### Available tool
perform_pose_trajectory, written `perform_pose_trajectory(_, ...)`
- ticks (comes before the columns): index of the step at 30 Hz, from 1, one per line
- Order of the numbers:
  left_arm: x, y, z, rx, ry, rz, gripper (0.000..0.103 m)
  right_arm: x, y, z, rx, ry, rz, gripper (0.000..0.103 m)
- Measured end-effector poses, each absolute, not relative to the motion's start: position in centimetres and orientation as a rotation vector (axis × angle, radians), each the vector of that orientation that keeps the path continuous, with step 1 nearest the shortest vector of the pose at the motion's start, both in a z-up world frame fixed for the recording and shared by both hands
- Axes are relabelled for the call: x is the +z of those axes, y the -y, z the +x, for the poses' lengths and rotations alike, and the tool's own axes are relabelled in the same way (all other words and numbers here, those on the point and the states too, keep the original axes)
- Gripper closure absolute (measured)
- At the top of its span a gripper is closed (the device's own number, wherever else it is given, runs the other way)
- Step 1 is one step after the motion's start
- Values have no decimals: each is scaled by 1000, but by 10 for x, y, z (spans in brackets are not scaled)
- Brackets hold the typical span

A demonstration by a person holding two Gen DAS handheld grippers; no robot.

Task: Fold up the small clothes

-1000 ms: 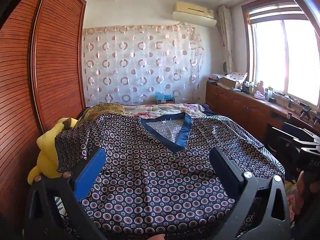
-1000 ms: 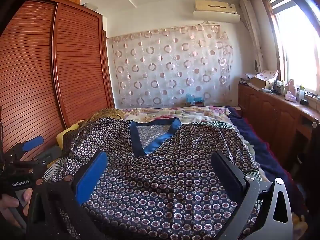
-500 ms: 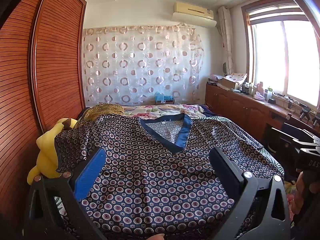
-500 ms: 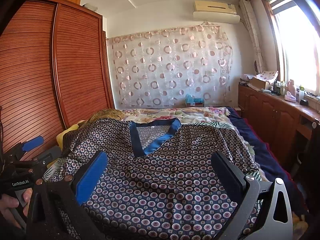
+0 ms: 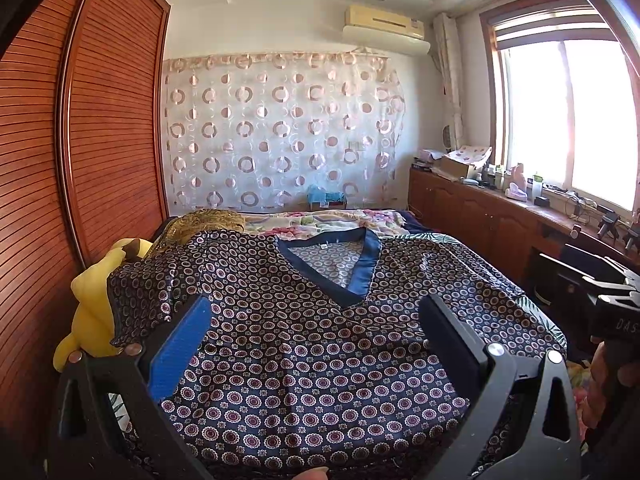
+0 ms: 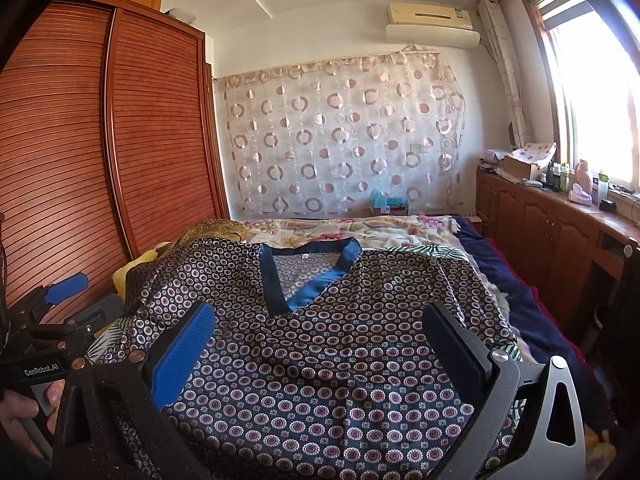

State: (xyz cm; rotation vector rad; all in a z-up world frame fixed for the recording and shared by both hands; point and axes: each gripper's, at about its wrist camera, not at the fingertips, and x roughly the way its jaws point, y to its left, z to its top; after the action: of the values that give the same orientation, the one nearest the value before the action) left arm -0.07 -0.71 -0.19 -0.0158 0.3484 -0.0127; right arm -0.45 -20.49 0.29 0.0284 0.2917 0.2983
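A dark blue shirt with a circle print and a plain blue V-neck (image 5: 320, 344) (image 6: 340, 360) lies spread face up on the bed, collar away from me. My left gripper (image 5: 316, 320) hovers open over its lower left part, nothing between the fingers. Over the lower right part my right gripper (image 6: 320, 328) is held open too, just above the cloth. Each gripper shows at the edge of the other's view: the right one (image 5: 608, 300) at the right, the left one (image 6: 52, 312) at the left, held by a hand (image 6: 24, 408).
A yellow plush toy (image 5: 96, 304) lies under the shirt's left sleeve by the slatted wooden wardrobe (image 5: 60, 160). A floral blanket (image 6: 360, 228) covers the far bed. Low wooden cabinets (image 6: 552, 232) with clutter run under the window at the right.
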Motion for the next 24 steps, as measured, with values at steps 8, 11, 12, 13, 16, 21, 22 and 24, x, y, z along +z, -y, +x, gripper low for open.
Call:
perform_pose_trajectory(8,0,8,0,-12,-348,-15,0,2,204,-4,300,-290,28,0)
perform_pose_trajectory(11,0,7,0,-13,-348,-15,0,2,203,-3,300,-289,26,0)
perform_pose_trajectory(12,0,7,0,-13,-348,-16,0,2,203,-3,300,-289,26,0)
perform_pose_trajectory(13,0,7,0,-13,-348,-16,0,2,203,-4,300,-289,27,0)
perform_pose_trajectory(16,0,8,0,-13,-346,-15,0,2,203,-4,300,-289,27,0)
perform_pose_trajectory(21,0,8,0,-13,-346,-15,0,2,203,-4,299,-289,27,0)
perform_pose_trajectory(22,0,8,0,-13,-346,-15,0,2,203,-4,299,-288,27,0)
perform_pose_trajectory(24,0,8,0,-13,-346,-15,0,2,203,-3,300,-289,28,0)
